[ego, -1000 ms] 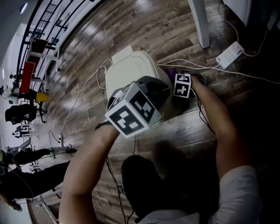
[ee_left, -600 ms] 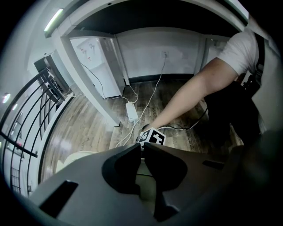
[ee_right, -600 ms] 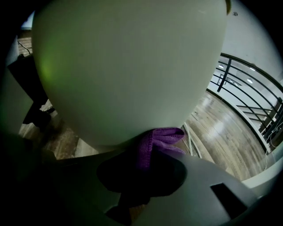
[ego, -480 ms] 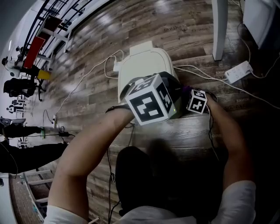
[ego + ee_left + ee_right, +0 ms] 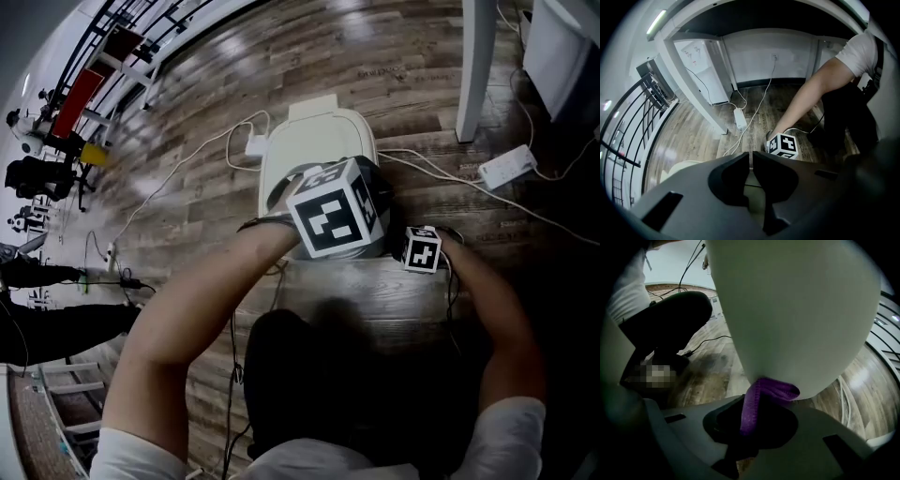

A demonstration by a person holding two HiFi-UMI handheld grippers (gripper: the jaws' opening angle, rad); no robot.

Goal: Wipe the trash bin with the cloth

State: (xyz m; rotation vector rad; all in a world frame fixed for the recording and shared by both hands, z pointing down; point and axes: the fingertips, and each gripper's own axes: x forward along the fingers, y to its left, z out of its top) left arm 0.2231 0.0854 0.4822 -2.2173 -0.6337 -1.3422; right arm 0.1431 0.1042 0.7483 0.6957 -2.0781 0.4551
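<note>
While purple fuzzy cloth [image 5: 771,389] presses the smooth rounded cream trash bin [image 5: 797,310] | right gripper [image 5: 757,420] fingers pinch the cloth | left gripper [image 5: 751,159] fingers closed together

We see the trash bin [image 5: 319,141] standing upright on the wood-plank floor [image 5: 394,56]. It is cream-white, with rounded corners and its lid down. In the right gripper view its smooth pale wall fills the upper frame and narrows toward the bottom. The cloth [image 5: 764,394] is purple and finely knitted, gathered into a narrow band. The jaws of the right gripper [image 5: 750,423] pinch it, and its bunched upper end presses against the bin's lower wall.
</note>
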